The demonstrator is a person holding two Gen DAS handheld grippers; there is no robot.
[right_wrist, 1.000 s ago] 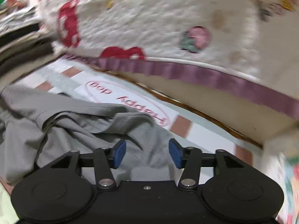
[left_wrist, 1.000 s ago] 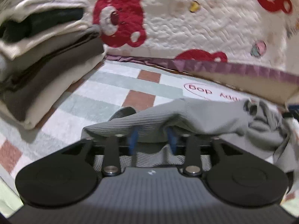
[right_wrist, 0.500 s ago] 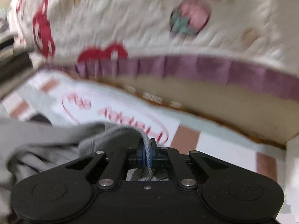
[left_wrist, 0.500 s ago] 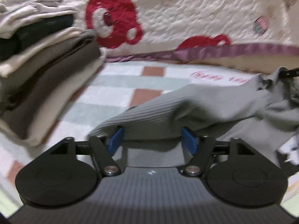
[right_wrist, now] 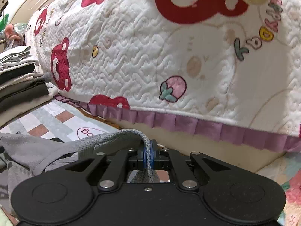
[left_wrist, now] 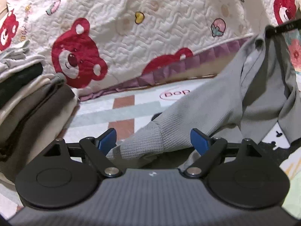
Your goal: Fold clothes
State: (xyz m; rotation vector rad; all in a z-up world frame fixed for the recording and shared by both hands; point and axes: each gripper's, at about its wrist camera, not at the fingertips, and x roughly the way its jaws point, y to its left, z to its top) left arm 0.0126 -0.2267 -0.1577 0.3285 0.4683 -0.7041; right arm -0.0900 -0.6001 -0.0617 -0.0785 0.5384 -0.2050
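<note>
Right claw (right_wrist: 148, 157) is clenching a fold of the grey ribbed-knit garment (left_wrist: 216, 105); left claw (left_wrist: 153, 141) is sitting released, blue pads straddling its cuff.

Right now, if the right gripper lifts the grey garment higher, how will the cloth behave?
The grey garment will probably hang limp: it already sags from the right gripper. It looks light, a thin knit. The sleeve end between the open left gripper fingers would likely drag along.

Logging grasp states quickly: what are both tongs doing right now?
Left tongs: open, astride the grey garment, not clamping it.
Right tongs: shut on the grey garment.
</note>
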